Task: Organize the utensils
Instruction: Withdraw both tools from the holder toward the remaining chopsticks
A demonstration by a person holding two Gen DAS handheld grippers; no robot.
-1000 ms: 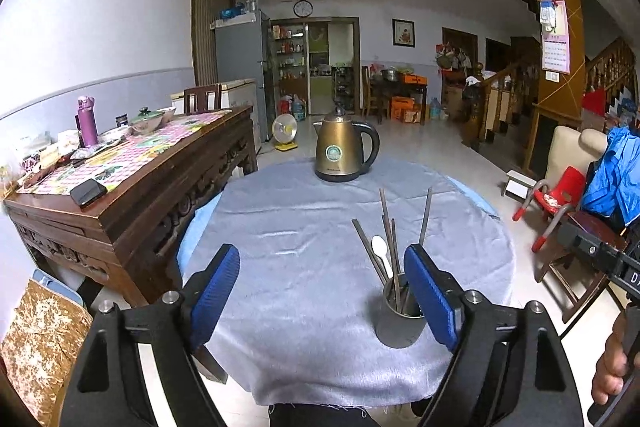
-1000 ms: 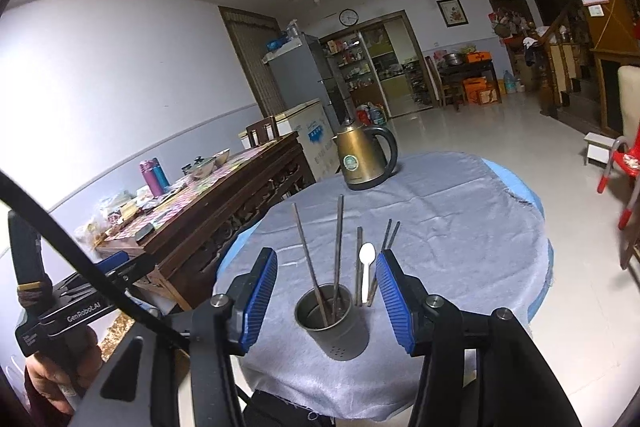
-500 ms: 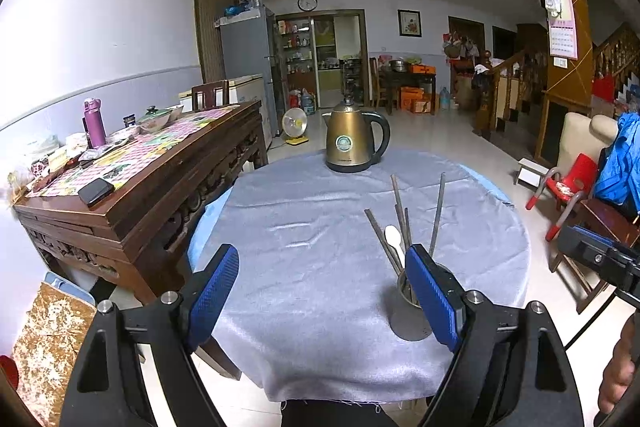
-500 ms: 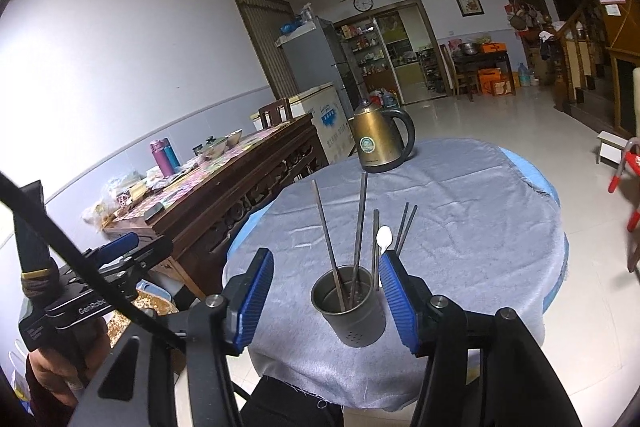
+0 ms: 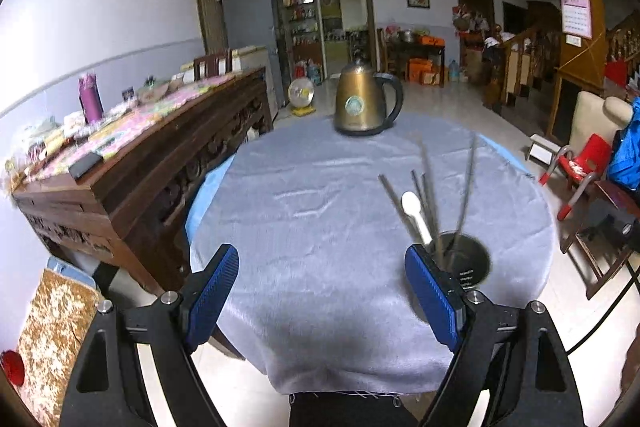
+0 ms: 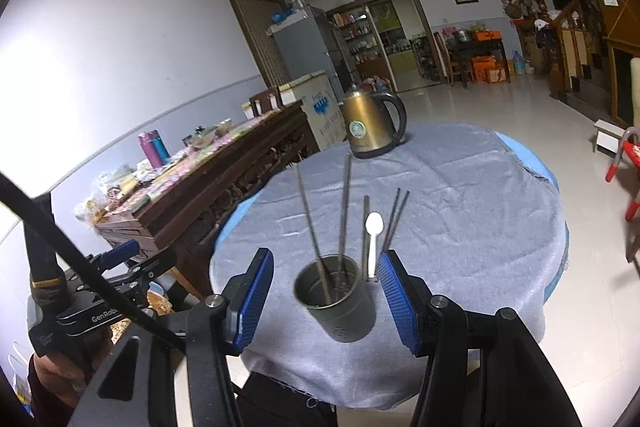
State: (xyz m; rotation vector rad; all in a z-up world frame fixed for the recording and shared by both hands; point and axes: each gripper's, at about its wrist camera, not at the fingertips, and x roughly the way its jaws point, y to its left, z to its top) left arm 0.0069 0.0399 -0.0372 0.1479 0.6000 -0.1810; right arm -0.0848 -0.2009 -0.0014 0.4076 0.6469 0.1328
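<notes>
A grey metal utensil cup (image 6: pixel 336 297) stands near the front edge of the round table (image 6: pixel 460 211) covered in grey cloth. It holds several metal chopsticks (image 6: pixel 344 211) and a white spoon (image 6: pixel 374 239), all upright. My right gripper (image 6: pixel 326 297) is open and empty, its blue pads either side of the cup and nearer the camera. In the left wrist view the cup (image 5: pixel 468 261) sits just behind the right pad. My left gripper (image 5: pixel 320 291) is open and empty over the table's front edge.
A gold electric kettle (image 5: pixel 362 105) stands at the far side of the table. A dark wooden sideboard (image 5: pixel 132 163) with clutter runs along the left. A red child's chair (image 5: pixel 580 167) and furniture stand to the right. The left gripper shows in the right wrist view (image 6: pixel 100 291).
Both grippers have pulled back and up slightly from the table; the cup now sits lower and farther right in the left view. Both stay open. The utensils have not moved.
</notes>
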